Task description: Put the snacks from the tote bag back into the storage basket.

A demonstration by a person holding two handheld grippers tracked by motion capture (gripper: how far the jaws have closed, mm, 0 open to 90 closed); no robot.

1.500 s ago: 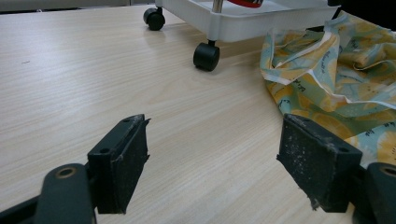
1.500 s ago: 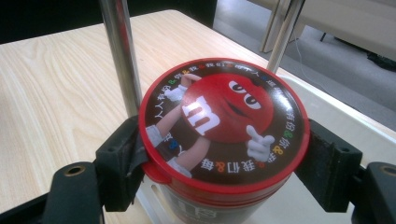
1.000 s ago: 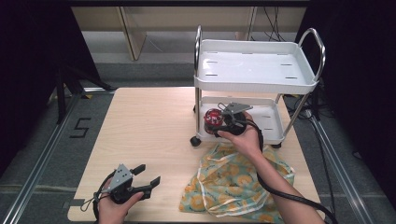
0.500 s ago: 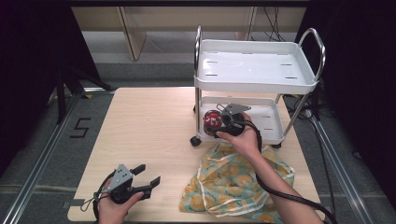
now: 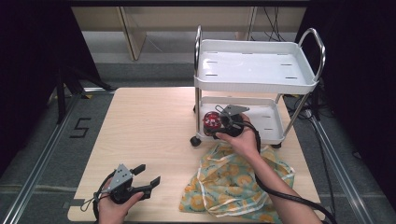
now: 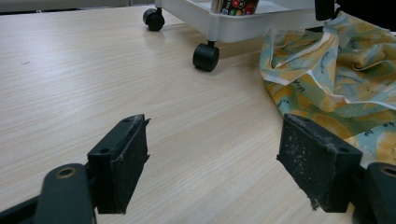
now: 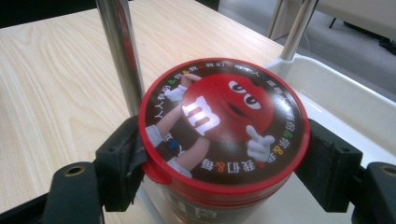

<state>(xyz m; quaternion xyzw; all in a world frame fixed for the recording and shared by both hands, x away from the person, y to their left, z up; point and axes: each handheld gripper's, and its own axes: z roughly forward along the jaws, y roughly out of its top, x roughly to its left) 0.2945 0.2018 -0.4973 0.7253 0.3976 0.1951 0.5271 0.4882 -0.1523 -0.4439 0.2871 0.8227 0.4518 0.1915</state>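
Note:
A red-lidded candy canister (image 5: pixel 212 122) (image 7: pixel 224 121) with a cartoon face sits between the jaws of my right gripper (image 5: pixel 214 126) (image 7: pixel 224 142), which is shut on it just below the lid. The canister is at the left front corner of the lower shelf (image 5: pixel 268 122) of a white two-tier cart (image 5: pixel 254 84), beside a chrome post (image 7: pixel 119 51). I cannot tell whether it rests on the shelf. My left gripper (image 5: pixel 148 173) (image 6: pixel 215 135) is open and holds nothing, low over the table's front left. The canister's lower part (image 6: pixel 233 5) shows far off in the left gripper view.
A yellow and teal patterned cloth (image 5: pixel 238 186) (image 6: pixel 336 70) lies crumpled on the table in front of the cart, under my right forearm. The cart's black caster (image 6: pixel 205 56) stands on the wooden table (image 5: pixel 149 126). The top tray is bare.

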